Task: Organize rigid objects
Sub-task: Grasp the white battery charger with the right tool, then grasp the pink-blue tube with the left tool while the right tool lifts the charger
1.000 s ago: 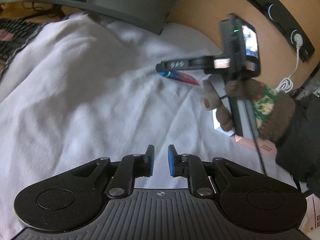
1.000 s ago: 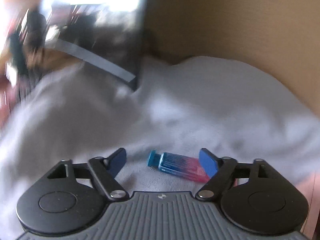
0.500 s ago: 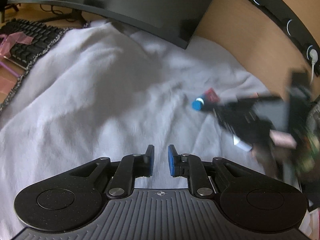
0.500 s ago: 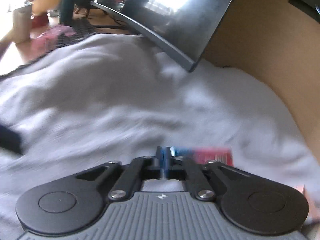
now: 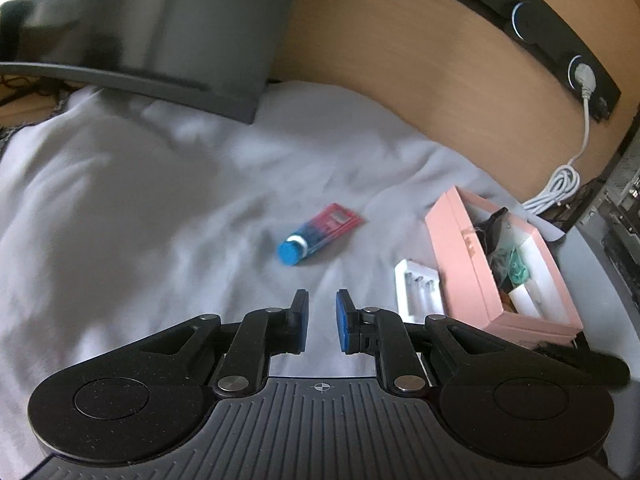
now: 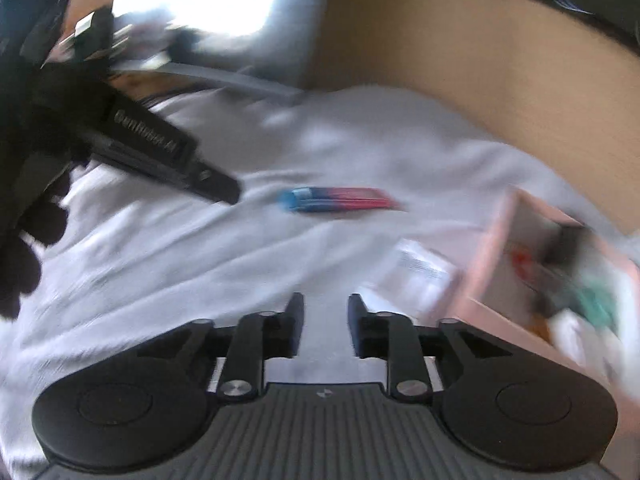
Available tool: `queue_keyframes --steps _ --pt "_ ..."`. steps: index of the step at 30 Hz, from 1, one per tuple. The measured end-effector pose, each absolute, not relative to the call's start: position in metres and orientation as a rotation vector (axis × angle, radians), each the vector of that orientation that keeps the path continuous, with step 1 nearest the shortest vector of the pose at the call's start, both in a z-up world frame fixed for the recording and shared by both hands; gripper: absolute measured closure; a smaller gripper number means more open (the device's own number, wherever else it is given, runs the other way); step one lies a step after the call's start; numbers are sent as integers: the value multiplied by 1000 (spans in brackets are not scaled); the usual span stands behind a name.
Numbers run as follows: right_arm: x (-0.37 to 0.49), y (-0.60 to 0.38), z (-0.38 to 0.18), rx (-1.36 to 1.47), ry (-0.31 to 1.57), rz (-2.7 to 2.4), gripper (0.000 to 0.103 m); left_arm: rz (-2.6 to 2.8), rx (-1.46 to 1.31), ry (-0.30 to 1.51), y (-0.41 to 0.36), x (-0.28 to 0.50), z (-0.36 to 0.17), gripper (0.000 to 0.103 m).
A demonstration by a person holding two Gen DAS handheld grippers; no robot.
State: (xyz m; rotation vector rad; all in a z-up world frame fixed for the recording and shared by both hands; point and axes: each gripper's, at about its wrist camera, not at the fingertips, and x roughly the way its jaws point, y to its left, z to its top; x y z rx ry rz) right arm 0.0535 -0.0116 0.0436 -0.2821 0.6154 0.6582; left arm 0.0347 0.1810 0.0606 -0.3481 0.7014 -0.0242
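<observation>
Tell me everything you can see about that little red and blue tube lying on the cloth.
The tube is small and soft-looking, with a round bright blue cap, a white ring behind it, and a body that shades from blue to red up to a flat crimped end with fine print too small to read. It lies on its side on the pale cloth, cap toward the camera in the left wrist view. Nothing touches it but the cloth; neither gripper holds it. The pink box sits apart from it.

Soft daylight fills both views. In the right wrist view a blown-out white glare (image 6: pixel 200 0) sits far up and left of the tongs, and motion blur smears the pink box (image 6: pixel 560 280) to their right. The left wrist view is sharper; the monitor (image 5: pixel 168 32) beyond its tongs shades the white cloth (image 5: pixel 120 200). Fisheye bending curves the edges.
</observation>
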Motion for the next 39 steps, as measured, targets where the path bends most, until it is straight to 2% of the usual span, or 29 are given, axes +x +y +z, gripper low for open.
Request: queue_keyframes --steps 7,10,14,16,21,27,31,33,34,35,39 --pt "69 -1 35 -240 619 447 78 -69 -264 738 168 44 51 87" --pt "86 15 34 -285 622 404 57 -47 -269 734 178 45 51 87" --pt "105 27 25 -282 670 383 59 -26 -280 749 196 53 53 87" --pt "108 28 22 -263 723 475 65 -42 -257 758 198 67 54 87" --pt "96 12 29 -217 809 550 68 -137 -29 786 172 128 60 86" --pt "72 -9 33 -158 858 588 68 -184 237 871 137 183 38 83" --pt "63 -18 43 -156 780 584 68 -190 274 873 132 198 33 70" --pt "61 -25 50 -154 724 564 55 -190 268 894 131 207 28 64" --pt "61 -28 52 -156 705 544 39 -193 268 906 132 210 25 62" --pt "61 -31 53 -156 693 518 31 -199 254 893 134 211 25 61" --pt "71 -42 44 -93 749 446 30 -206 170 911 146 214 24 62"
